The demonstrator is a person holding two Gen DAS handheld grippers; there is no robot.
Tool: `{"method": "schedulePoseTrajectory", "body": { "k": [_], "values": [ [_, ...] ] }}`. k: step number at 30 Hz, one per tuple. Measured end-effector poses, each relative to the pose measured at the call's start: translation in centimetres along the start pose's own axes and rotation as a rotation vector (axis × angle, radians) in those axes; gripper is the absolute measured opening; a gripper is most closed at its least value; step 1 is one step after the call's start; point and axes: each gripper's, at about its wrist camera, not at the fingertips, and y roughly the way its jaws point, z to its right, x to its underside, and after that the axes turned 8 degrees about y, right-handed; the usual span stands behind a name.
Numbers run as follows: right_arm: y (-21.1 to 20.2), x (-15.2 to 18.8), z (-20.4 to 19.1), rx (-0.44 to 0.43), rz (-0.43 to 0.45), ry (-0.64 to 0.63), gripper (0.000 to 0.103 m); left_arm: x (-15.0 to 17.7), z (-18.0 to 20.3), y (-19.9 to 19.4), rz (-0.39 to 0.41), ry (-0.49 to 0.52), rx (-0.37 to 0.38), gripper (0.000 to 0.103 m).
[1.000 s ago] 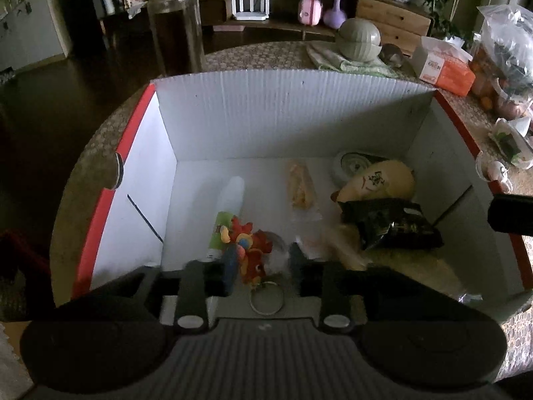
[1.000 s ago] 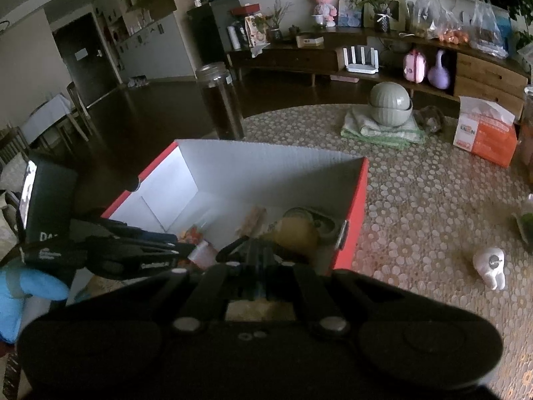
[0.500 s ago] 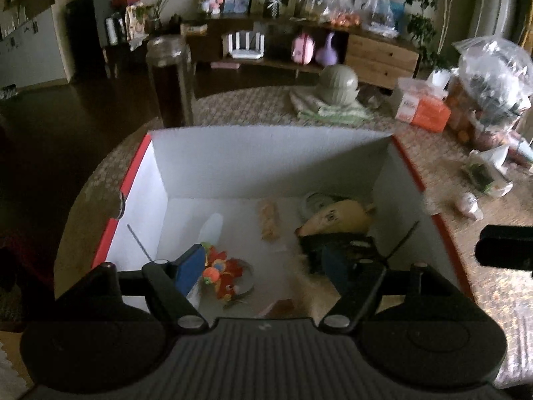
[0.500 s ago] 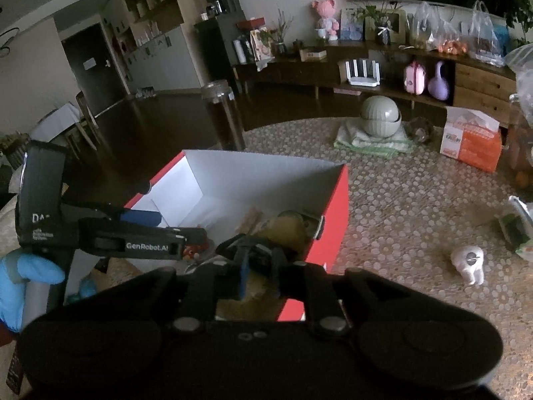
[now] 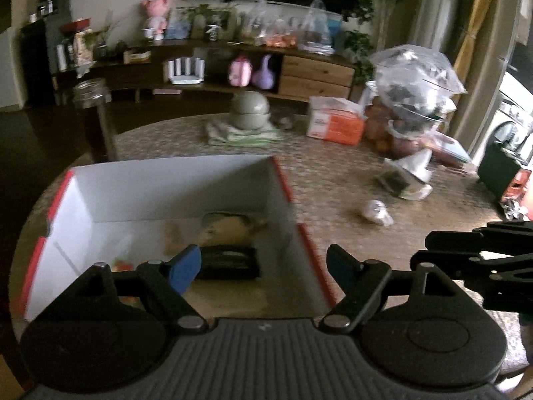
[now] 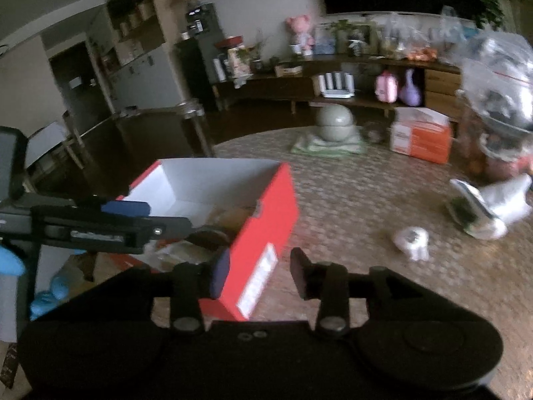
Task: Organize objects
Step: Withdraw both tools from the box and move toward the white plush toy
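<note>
Presently I find both claws, left claw [image 5: 263,268] and right claw [image 6: 256,276], spread and empty, jaws having just been opening; next I should approach the small white figurine [image 6: 411,238] lying on the counter [image 6: 349,200] beside the red box [image 6: 266,206], squarely.

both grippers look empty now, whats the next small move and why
Probably swing the right hand-held gripper toward the small white figurine lying loose on the table outside the red box. Its jaws have just been opening with nothing between them, and the left hand-held gripper is open and empty over the box.
</note>
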Motion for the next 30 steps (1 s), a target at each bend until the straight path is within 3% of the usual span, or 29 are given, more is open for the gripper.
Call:
{"method": "schedulePoseTrajectory", "body": {
  "k": [4,7,15,20,25,30],
  "values": [
    [-1.1,0.6,2.6,0.034,0.005,0.046,0.043,-0.6,2.7,0.4,0.008,0.042,0.040,0.083],
    [-2.0,1.2,4.2,0.065,0.017,0.065,0.054,-0.8,4.7,0.8,0.009,0.070,0.074,0.083],
    [-4.3,2.5,8.1,0.134,0.035,0.088,0.069,-0.8,9.1,2.3,-0.002,0.096,0.147,0.089],
    [-5.9,2.7,11.1,0.203,0.078,0.113,0.090,-1.3,12.4,3.8,-0.010,0.170,0.146,0.100],
    [-6.5,2.5,14.2,0.254,0.089,0.124,0.098,-1.7,14.4,5.8,-0.008,0.189,0.163,0.103],
    [-5.8,1.8,16.6,0.301,0.084,0.120,0.102,-2.1,14.9,8.7,-0.028,0.144,0.147,0.103]
  ]
}}
